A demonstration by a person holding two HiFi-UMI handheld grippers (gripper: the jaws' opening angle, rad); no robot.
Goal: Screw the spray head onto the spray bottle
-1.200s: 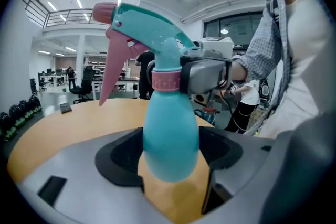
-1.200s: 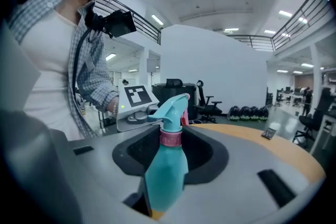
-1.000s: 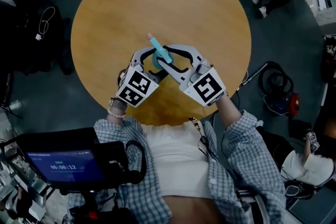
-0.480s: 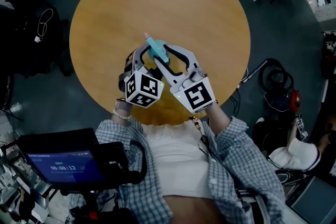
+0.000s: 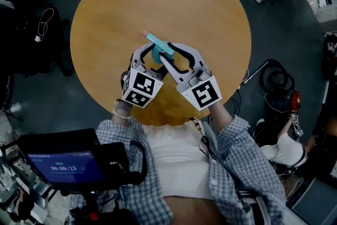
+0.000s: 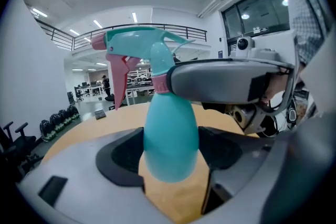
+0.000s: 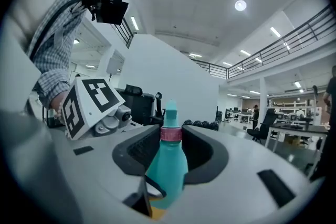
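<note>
Bottle [image 5: 157, 56] is up off the desk [image 5: 210, 8], hanging over the desk's near half, spray head [image 6: 137, 43] seated on top. The left gripper [image 5: 149, 60] has its fingers [image 6: 119, 157] clamped on the round belly. The right gripper [image 5: 167, 55] has fingers [image 7: 140, 150] narrowed onto the pink collar [image 7: 170, 134]. My read: light, thin plastic, smooth and curved, so it can slip or dent under a hard squeeze. Hold the belly at its widest and twist at the collar, never the trigger. Can't tell how tight the thread is.
</note>
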